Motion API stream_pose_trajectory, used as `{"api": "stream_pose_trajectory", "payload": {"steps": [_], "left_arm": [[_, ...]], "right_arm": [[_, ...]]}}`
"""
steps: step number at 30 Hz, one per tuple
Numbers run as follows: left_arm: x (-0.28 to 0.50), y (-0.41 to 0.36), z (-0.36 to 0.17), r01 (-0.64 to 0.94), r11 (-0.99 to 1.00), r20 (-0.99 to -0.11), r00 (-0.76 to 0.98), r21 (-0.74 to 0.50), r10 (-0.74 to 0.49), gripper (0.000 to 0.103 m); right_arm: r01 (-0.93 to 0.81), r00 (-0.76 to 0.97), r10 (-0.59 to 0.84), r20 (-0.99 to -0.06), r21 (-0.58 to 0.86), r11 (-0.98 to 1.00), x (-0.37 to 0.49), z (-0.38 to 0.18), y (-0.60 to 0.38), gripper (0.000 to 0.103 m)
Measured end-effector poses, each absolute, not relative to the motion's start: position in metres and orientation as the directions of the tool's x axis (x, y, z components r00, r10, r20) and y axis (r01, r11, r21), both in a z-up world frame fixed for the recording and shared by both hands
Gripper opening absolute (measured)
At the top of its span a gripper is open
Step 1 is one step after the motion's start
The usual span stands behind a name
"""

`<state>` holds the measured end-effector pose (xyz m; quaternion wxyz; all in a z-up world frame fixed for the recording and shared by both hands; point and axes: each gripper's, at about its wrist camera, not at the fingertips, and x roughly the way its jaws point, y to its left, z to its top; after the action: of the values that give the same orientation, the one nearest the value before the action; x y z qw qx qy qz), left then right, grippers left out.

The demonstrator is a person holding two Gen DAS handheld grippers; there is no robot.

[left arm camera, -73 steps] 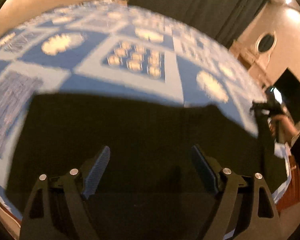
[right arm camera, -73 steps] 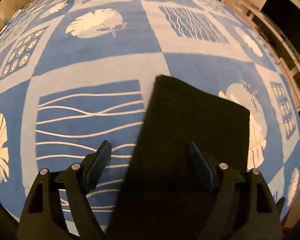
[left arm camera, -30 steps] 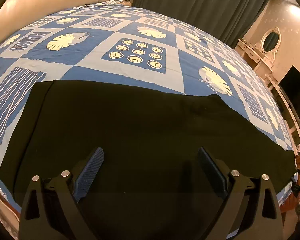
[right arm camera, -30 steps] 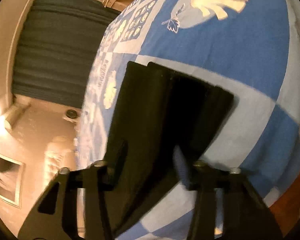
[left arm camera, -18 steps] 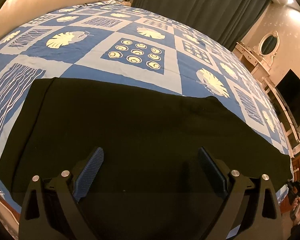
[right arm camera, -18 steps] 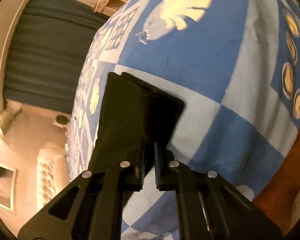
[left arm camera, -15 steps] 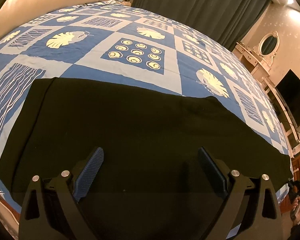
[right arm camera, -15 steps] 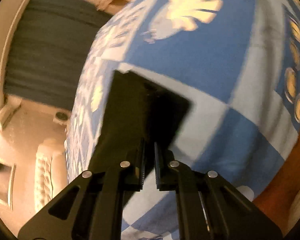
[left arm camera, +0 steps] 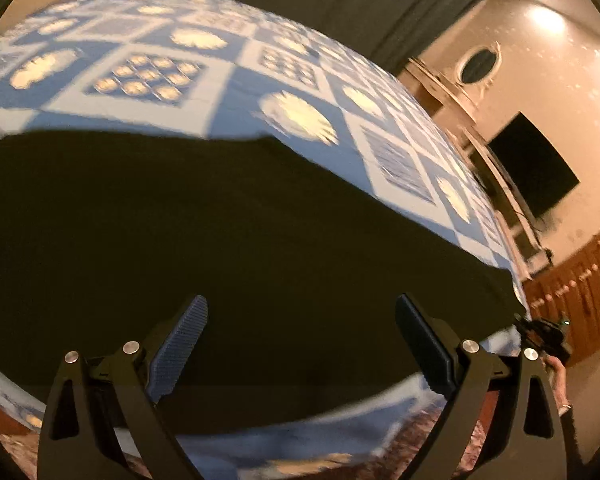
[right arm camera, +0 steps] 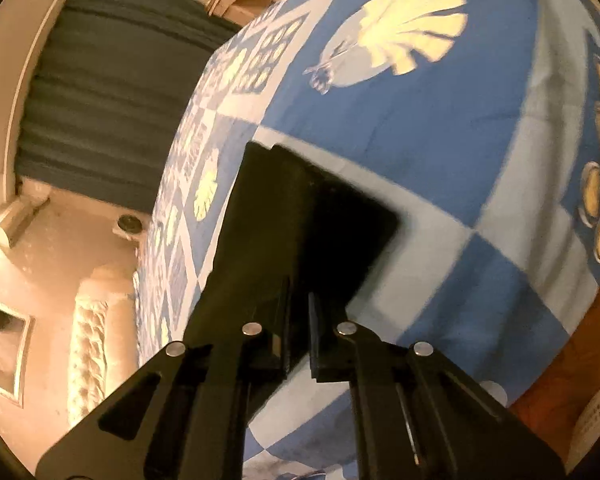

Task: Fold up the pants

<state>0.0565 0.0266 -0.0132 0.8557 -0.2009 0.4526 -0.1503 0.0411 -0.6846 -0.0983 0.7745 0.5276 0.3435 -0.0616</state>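
Across the middle of the left wrist view, the black pants (left arm camera: 228, 232) lie spread flat on a bedspread (left arm camera: 236, 92) patterned in blue and pale squares with cream leaf and ring prints. The cloth runs from the left edge of the frame to the lower right, where its far end reaches the bed's edge. At the bottom of that frame the left gripper (left arm camera: 300, 344) hangs above the pants with its jaws wide apart and nothing between them. Near the lower right edge, the right gripper (left arm camera: 546, 338) shows small and dark at the end of the pants, with part of the person's hand (left arm camera: 560, 380) just below it. A dark curtain (left arm camera: 340, 4) fills the top of the frame, and an oval mirror (left arm camera: 478, 66) and a dark screen (left arm camera: 532, 164) sit on the wall at the upper right.

From the right wrist view, the right gripper (right arm camera: 299, 330) has its jaws pressed nearly together, pinching the near end of the pants (right arm camera: 300, 216), which run from the lower middle toward the centre of the frame. The bedspread (right arm camera: 440, 128) fills the right side. The view is tilted, with the curtain (right arm camera: 108, 80) at the upper left.
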Motion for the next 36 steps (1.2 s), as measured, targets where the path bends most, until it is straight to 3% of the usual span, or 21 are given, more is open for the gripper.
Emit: {"api": "stream_pose_trajectory", "payload": {"steps": [5, 7, 9, 11, 18, 23, 26, 28, 29, 30, 36], "left_arm": [[0.053, -0.004, -0.025, 0.11, 0.869, -0.732, 0.493, -0.483, -0.47, 0.094], [0.053, -0.007, -0.023, 0.131, 0.871, -0.73, 0.495, -0.474, -0.471, 0.094], [0.055, -0.001, -0.02, 0.128, 0.875, -0.727, 0.508, -0.466, -0.462, 0.094], [0.058, 0.012, -0.017, 0.113, 0.881, -0.724, 0.527, -0.46, -0.445, 0.094], [0.07, 0.08, -0.007, -0.014, 0.905, -0.715, 0.618, -0.425, -0.327, 0.094], [0.074, 0.123, -0.007, -0.098, 0.914, -0.728, 0.64, -0.394, -0.246, 0.094], [0.074, 0.139, -0.018, -0.139, 0.908, -0.749, 0.621, -0.396, -0.232, 0.094], [0.072, 0.147, -0.024, -0.153, 0.9, -0.748, 0.621, -0.409, -0.234, 0.094], [0.072, 0.149, -0.025, -0.151, 0.897, -0.742, 0.626, -0.416, -0.238, 0.094], [0.07, 0.149, -0.026, -0.147, 0.896, -0.737, 0.632, -0.419, -0.241, 0.094], [0.071, 0.145, -0.029, -0.104, 0.919, -0.75, 0.616, -0.381, -0.241, 0.094]], "right_arm": [[0.453, 0.766, 0.298, -0.569, 0.808, 0.377, 0.032, -0.112, -0.693, 0.007], [0.464, 0.778, 0.269, -0.568, 0.807, 0.364, 0.026, -0.107, -0.7, 0.017], [0.475, 0.792, 0.223, -0.569, 0.802, 0.361, 0.013, -0.101, -0.71, 0.041], [0.485, 0.797, 0.197, -0.571, 0.799, 0.356, 0.003, -0.098, -0.722, 0.049], [0.42, 0.83, 0.237, -0.505, 0.846, 0.329, 0.006, -0.107, -0.728, 0.054], [0.432, 0.811, 0.251, -0.529, 0.829, 0.355, 0.028, -0.11, -0.716, 0.064], [0.435, 0.802, 0.249, -0.543, 0.817, 0.379, 0.037, -0.109, -0.71, 0.061], [0.447, 0.791, 0.24, -0.563, 0.799, 0.403, 0.041, -0.108, -0.708, 0.041], [0.453, 0.78, 0.249, -0.574, 0.793, 0.406, 0.045, -0.112, -0.708, 0.017], [0.455, 0.775, 0.261, -0.575, 0.796, 0.399, 0.046, -0.116, -0.709, 0.012], [0.449, 0.793, 0.241, -0.56, 0.804, 0.39, 0.037, -0.109, -0.704, 0.011]]}}
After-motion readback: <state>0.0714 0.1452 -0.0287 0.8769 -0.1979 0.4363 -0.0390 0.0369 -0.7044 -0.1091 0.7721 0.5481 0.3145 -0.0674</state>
